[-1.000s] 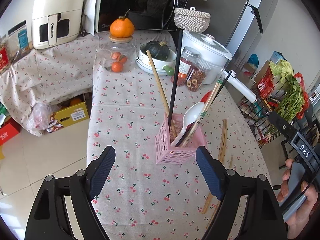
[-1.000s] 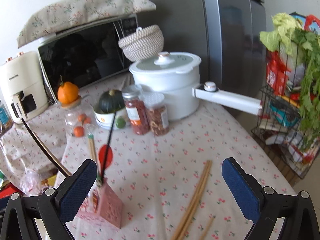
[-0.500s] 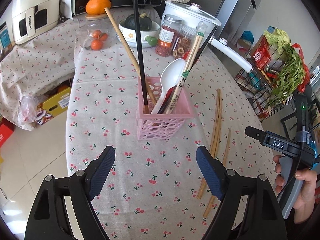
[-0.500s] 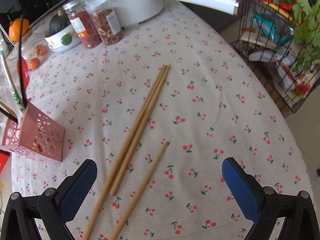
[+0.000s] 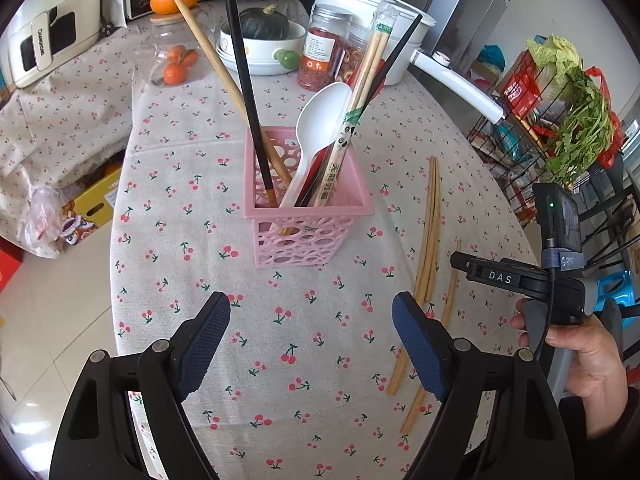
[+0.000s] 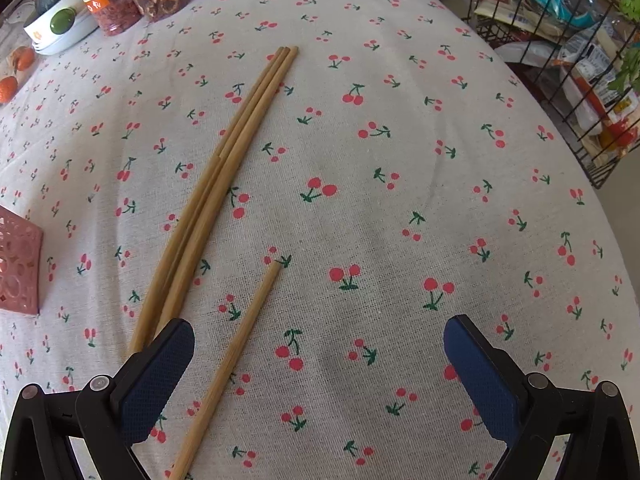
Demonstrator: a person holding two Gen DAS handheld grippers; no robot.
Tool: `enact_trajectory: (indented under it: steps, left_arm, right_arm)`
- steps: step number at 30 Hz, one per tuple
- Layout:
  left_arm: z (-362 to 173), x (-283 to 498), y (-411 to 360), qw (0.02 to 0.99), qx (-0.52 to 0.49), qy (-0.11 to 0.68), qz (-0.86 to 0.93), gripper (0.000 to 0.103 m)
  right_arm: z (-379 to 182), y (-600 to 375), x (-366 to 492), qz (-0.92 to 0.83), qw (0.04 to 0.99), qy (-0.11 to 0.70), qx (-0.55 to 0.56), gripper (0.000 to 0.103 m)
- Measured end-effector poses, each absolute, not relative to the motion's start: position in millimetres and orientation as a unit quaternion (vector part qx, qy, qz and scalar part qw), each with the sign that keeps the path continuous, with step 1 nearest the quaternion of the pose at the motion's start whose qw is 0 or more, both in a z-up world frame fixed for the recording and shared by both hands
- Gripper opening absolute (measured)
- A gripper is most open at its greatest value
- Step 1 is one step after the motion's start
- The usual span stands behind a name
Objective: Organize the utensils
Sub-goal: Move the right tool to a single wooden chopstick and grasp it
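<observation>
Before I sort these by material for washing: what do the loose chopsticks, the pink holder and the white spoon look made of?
Loose chopsticks: likely bamboo or wood, matte tan with faint grain.
Pink holder: looks like moulded plastic, smooth, with punched round holes.
White spoon: glossy white, plastic or melamine; ceramic can't be ruled out.

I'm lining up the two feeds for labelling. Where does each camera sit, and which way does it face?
Left wrist: on the left gripper, jaws open, looking across the table at the pink basket; the person's right hand shows.
Right wrist: on the right gripper, jaws open, angled down at the loose chopsticks.
Shared: the chopsticks, the basket's corner, the cherry tablecloth.
</observation>
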State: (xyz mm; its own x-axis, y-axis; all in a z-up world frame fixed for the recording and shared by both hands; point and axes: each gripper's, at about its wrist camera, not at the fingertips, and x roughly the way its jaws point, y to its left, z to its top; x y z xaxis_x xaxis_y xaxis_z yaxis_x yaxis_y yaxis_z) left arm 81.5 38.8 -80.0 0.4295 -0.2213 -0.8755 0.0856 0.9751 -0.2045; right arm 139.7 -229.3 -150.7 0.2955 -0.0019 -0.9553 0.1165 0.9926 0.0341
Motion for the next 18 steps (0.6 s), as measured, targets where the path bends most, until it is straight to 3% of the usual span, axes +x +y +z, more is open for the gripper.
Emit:
enact_trajectory:
  steps: [18]
  left_arm:
    - [-86.4,80.8,32.3,0.837,-0.053,0.535,-0.097,0.085]
  right_arm:
    - [-165.2,-200.6,114.1,0.038,0.773,0.632,-0.041,0.103]
